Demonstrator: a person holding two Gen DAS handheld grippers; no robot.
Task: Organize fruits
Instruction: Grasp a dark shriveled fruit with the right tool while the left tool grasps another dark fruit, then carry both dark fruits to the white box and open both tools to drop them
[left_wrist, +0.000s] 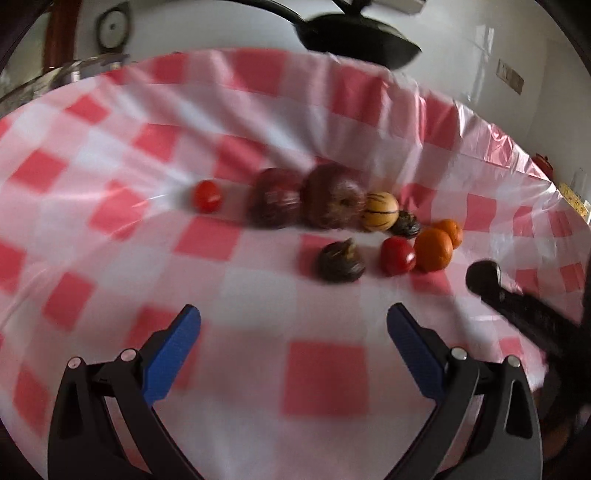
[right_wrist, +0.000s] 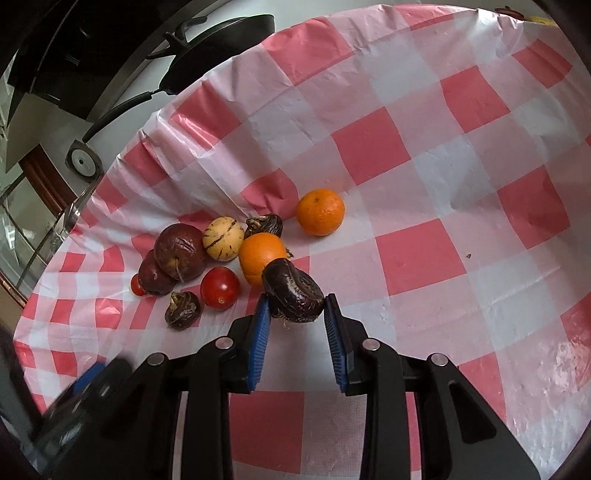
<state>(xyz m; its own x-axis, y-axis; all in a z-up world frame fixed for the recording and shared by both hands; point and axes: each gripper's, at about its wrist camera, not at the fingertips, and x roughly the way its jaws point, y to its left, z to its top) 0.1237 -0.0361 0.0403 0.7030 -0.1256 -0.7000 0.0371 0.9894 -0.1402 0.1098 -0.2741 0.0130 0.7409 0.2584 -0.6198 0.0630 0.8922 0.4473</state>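
Fruits lie grouped on a red-and-white checked tablecloth (right_wrist: 424, 258). My right gripper (right_wrist: 297, 306) is shut on a dark water chestnut (right_wrist: 293, 295), held above the cloth just in front of an orange (right_wrist: 260, 258). Behind are a second orange (right_wrist: 320, 211), a yellow striped melon (right_wrist: 222, 238), two dark red apples (right_wrist: 181, 251), two tomatoes (right_wrist: 219, 287) and two more chestnuts (right_wrist: 182, 309). My left gripper (left_wrist: 293, 325) is open and empty above the cloth, short of a chestnut (left_wrist: 340, 261), a tomato (left_wrist: 398, 255) and the row of fruits; this view is blurred.
A black pan (left_wrist: 354, 33) hangs beyond the table's far edge, also in the right wrist view (right_wrist: 218, 48). A glass rim (left_wrist: 55, 74) shows at far left. The right gripper's dark body (left_wrist: 524, 314) enters the left wrist view at right.
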